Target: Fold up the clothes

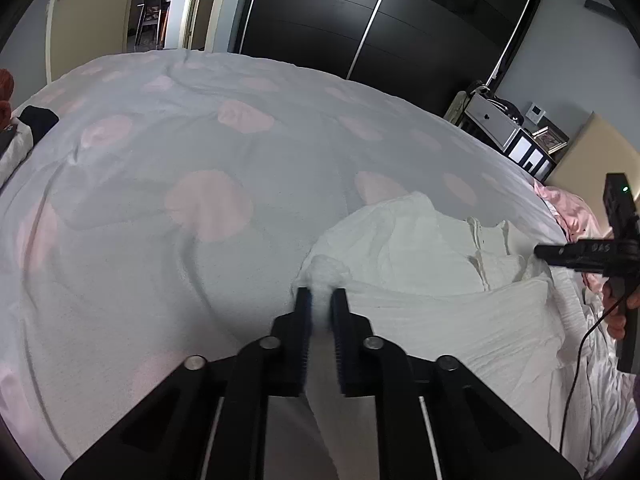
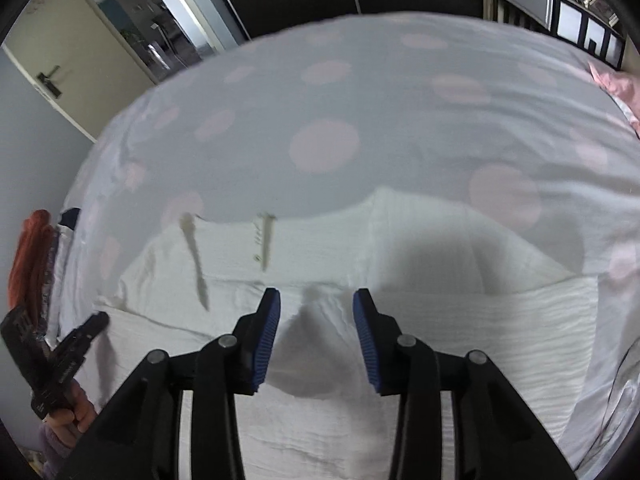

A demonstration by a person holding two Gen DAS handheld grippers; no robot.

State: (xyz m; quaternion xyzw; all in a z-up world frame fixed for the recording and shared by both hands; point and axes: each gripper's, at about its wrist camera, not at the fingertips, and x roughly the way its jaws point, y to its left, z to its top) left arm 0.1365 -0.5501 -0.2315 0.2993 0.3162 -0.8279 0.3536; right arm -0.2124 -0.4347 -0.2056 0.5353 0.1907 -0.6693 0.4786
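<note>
A white crinkled garment (image 1: pixel 420 248) lies spread on a bed cover (image 1: pixel 200 140) of pale grey with pink spots. My left gripper (image 1: pixel 321 296) is shut on a bunched corner of the garment at its left edge. In the right wrist view the same garment (image 2: pixel 320 248) shows a button placket, and a small hump of its cloth rises between the blue pads (image 2: pixel 266 340) of my right gripper (image 2: pixel 316 300), which stands open without pressing on it. The right gripper (image 1: pixel 538 251) appears at the right edge of the left wrist view, over the garment. The left gripper (image 2: pixel 102 320) shows at lower left, held by a hand.
A dark wardrobe (image 1: pixel 360 12) stands beyond the bed, with an open door (image 1: pixel 92 12) to its left. A shelf unit with devices (image 1: pixel 500 124) and a pink pillow (image 1: pixel 572 208) sit at the right. Other clothes (image 1: pixel 24 128) are piled at the left edge. A cable (image 1: pixel 576 368) hangs down.
</note>
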